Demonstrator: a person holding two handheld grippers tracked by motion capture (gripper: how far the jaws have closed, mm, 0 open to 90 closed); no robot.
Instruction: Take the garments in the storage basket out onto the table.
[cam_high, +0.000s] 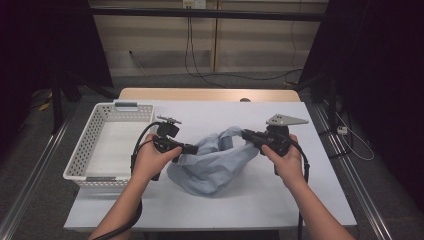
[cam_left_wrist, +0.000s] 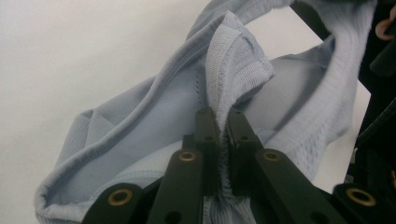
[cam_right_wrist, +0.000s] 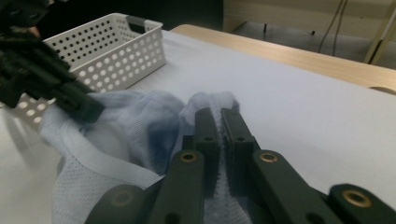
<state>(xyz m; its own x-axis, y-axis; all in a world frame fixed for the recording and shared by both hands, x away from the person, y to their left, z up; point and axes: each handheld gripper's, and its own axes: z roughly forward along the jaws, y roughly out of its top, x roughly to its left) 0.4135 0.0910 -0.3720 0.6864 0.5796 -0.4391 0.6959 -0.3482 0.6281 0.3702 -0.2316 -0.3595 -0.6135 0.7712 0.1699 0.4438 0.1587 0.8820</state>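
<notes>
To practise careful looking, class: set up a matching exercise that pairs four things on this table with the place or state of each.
Things:
1. left gripper
2. right gripper
3. white basket
4. light blue garment

Places or states:
A. stands at the table's left side, nothing showing inside it
B. lies crumpled in the middle, held at two ends
C. shut on a ribbed hem of the cloth
D. shut on a fold of the cloth, with the basket beyond it in its own view

Pairs: 1-C, 2-D, 3-A, 4-B
</notes>
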